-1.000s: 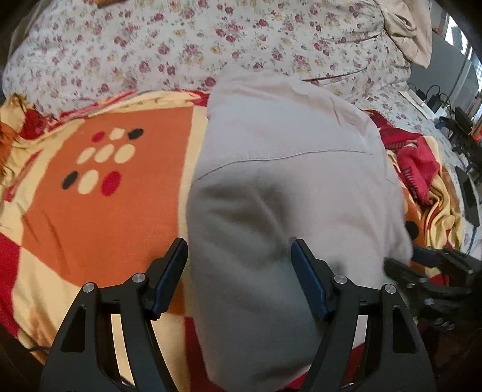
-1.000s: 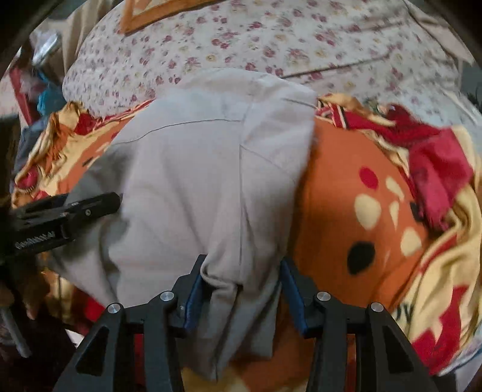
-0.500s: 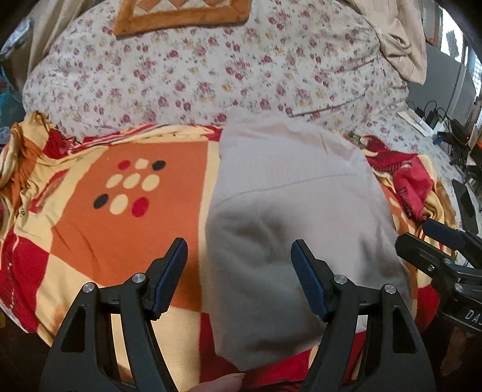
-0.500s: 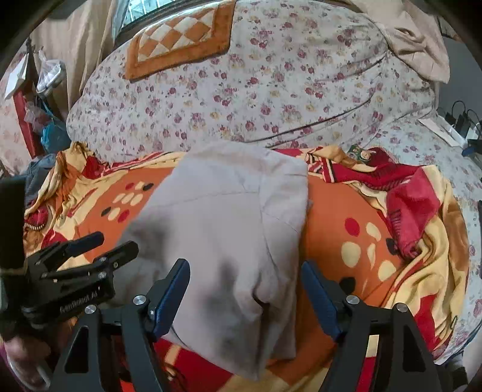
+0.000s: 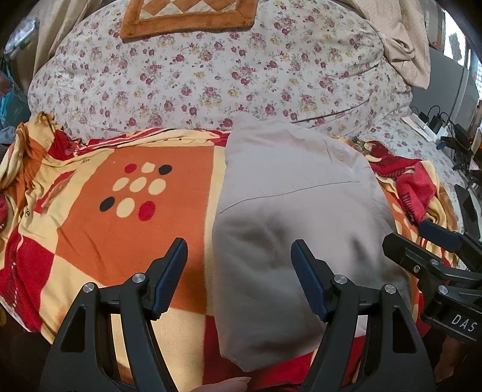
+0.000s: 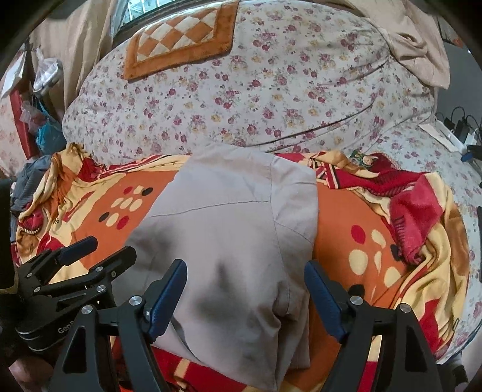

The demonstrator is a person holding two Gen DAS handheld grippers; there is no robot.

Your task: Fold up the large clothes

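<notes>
A folded beige garment (image 5: 295, 211) (image 6: 229, 217) lies flat on an orange, red and yellow blanket (image 5: 120, 229) (image 6: 361, 250). My left gripper (image 5: 238, 245) hovers open above the garment's near left edge, one finger over the blanket and one over the cloth, with nothing held. My right gripper (image 6: 245, 267) hangs open above the garment's near right part, its pads clear of the cloth. Each gripper shows at the edge of the other's view: the right gripper (image 5: 421, 241) and the left gripper (image 6: 90, 250). A fingertip (image 5: 229, 384) peeks in at the bottom.
A floral quilt (image 5: 211, 75) (image 6: 271, 90) bulges behind the blanket, with an orange checkered mat (image 5: 186, 15) (image 6: 180, 36) on top. A bunched red part of the blanket (image 6: 415, 217) lies to the right. Chargers and cables (image 5: 436, 120) sit at the far right.
The right gripper let go of the garment's fold and opened. Both grippers drew back and upward, so more of the bed shows. The garment now lies flat.
</notes>
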